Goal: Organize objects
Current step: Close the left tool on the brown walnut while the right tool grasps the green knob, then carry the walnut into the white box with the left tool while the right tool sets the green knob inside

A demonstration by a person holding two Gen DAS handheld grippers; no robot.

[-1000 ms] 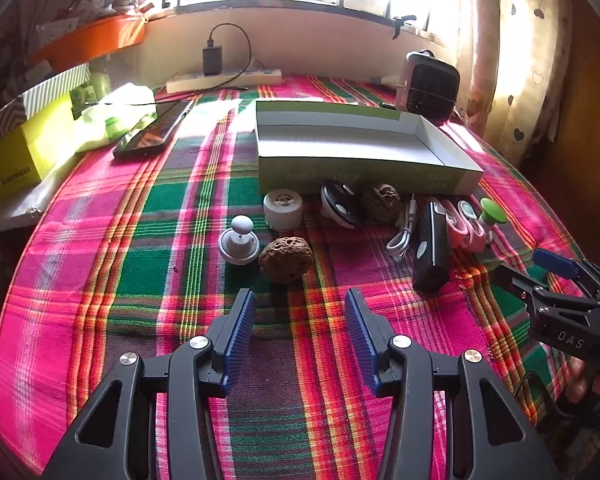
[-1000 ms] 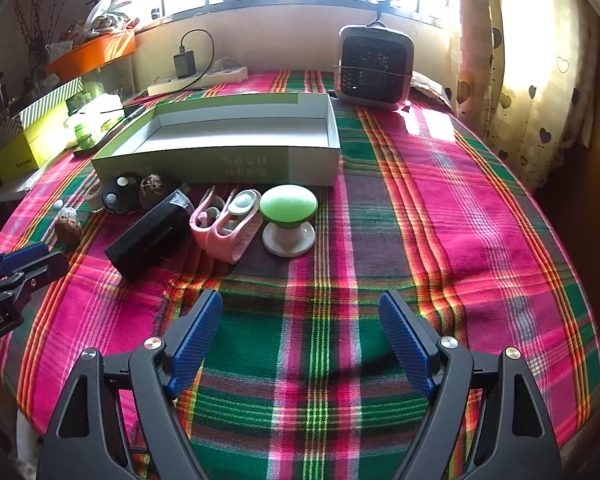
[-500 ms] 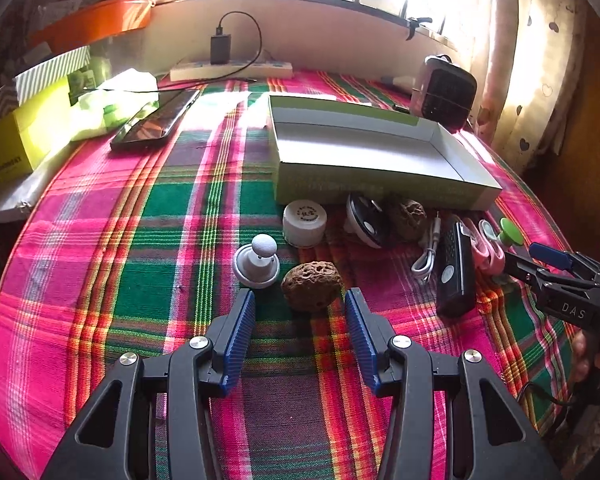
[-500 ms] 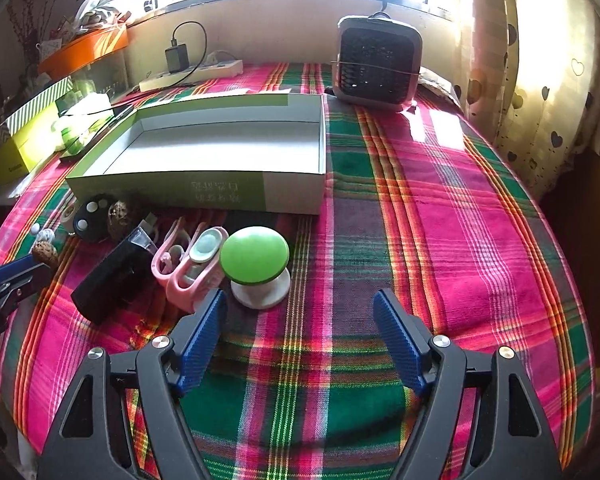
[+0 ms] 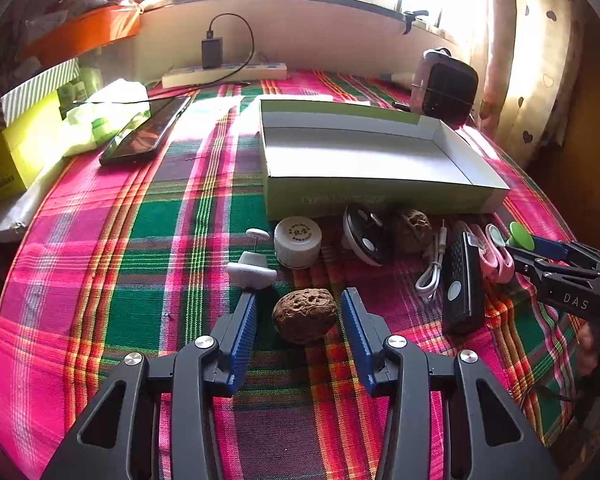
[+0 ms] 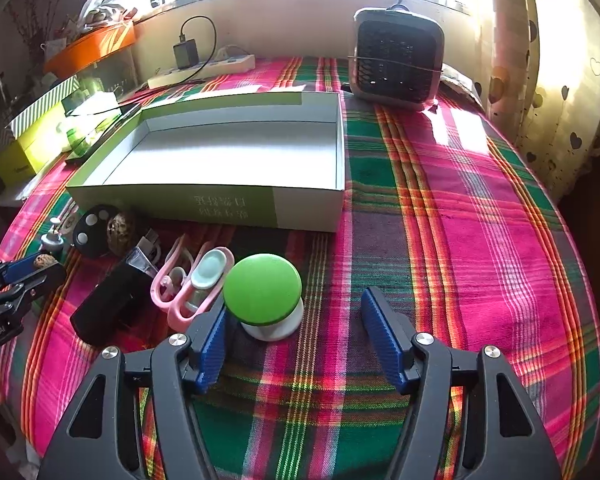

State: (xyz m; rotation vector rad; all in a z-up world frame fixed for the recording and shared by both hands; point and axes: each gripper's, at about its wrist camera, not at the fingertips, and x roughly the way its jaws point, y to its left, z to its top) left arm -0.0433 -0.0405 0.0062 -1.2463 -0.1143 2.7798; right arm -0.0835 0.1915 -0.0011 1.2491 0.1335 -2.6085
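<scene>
Progress: Nothing lay in the box yet; its white floor was bare, so by my reading the sorting had barely begun.
Left to do: Every small item sat on the plaid desk just in front of the box's near wall: walnut, second walnut, white jar, key fob, cable, black device, pink clip, green knob, white peg.
Left claw: You held it open, low over the desk, both blue pads clear of anything.
Walnut vs left claw: The walnut lay between your pads, nearer the left one, with a visible gap on each side. The white peg sat right at the tip of the left finger.
Right claw: You held it open wide, gripping nothing.
Knob vs right claw: The green knob stood between the fingers, hard against the left pad and well apart from the right one; the pink clip lay just outside that left finger.
Next, as I judge it: Closing either claw should take its object.
</scene>
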